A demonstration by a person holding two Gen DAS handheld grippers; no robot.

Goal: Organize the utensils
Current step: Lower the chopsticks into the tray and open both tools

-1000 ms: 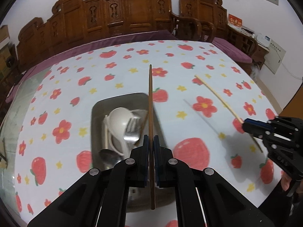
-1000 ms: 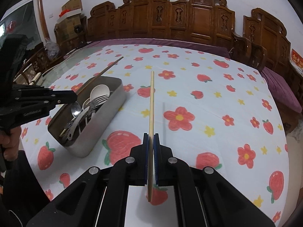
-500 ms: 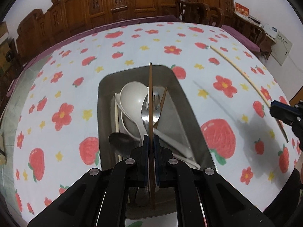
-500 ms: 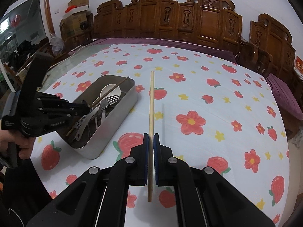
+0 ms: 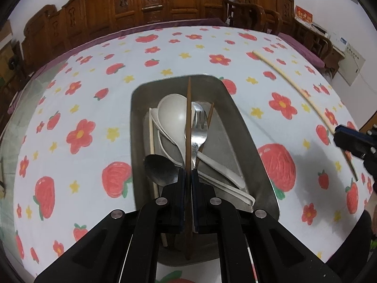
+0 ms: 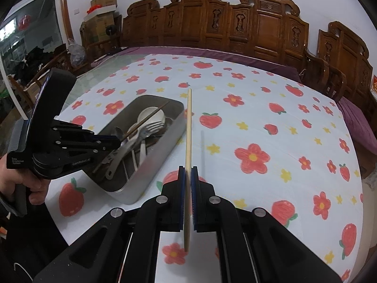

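Left gripper (image 5: 188,176) jaws clamp a dark chopstick (image 5: 188,127) above the metal tray (image 5: 249,141), while right gripper (image 6: 188,176) jaws clamp a pale chopstick (image 6: 188,127) just right of it.

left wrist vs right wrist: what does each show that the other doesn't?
Left wrist only: straight down into the tray: white spoons, fork, metal spoon, second dark chopstick, pale one at its left wall.

Right wrist only: hand on the left gripper's handle, boxes, window.

Both: tray, dark chopstick clamped in the left gripper, pale chopstick clamped in the right gripper, tablecloth.
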